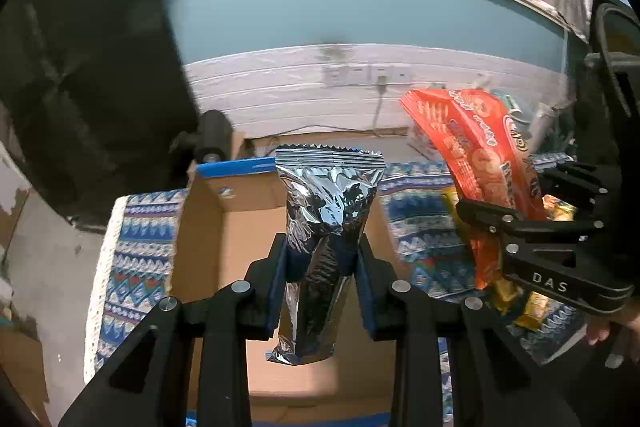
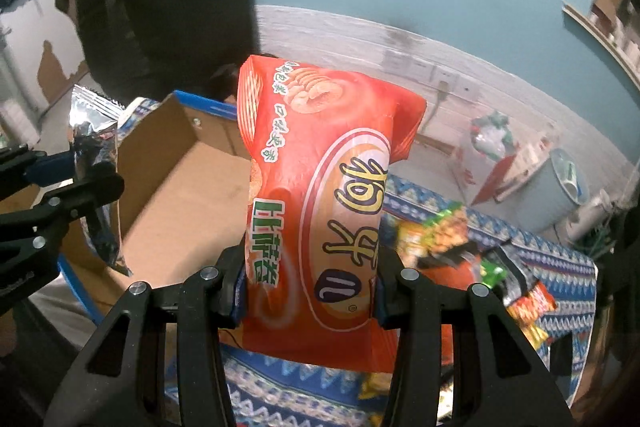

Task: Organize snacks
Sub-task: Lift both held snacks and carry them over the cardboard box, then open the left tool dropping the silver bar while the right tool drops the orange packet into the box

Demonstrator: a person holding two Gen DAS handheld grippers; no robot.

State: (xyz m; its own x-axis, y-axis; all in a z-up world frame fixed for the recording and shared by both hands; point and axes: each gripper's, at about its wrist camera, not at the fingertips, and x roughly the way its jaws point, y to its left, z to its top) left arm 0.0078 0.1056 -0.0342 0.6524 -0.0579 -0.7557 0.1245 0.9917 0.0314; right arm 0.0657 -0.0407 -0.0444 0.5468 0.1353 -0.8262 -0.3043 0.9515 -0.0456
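Note:
My left gripper [image 1: 322, 259] is shut on a silver foil snack packet [image 1: 326, 211], held upright above an open cardboard box [image 1: 224, 227] with blue-taped edges. My right gripper [image 2: 310, 283] is shut on a big orange biscuit bag [image 2: 320, 195] with green and yellow lettering; it hangs over the patterned cloth just right of the box [image 2: 172, 195]. In the left wrist view the orange bag [image 1: 476, 155] and the right gripper [image 1: 532, 211] show at the right. In the right wrist view the silver packet [image 2: 94, 155] and the left gripper [image 2: 86, 179] show at the left.
A blue patterned cloth [image 1: 136, 259] covers the table. Several loose snack packets [image 2: 452, 239] lie on the cloth [image 2: 560, 267] at the right. A pale bin [image 2: 556, 191] and a clear bag stand on the floor beyond. A white panelled wall with sockets [image 1: 368, 75] runs behind.

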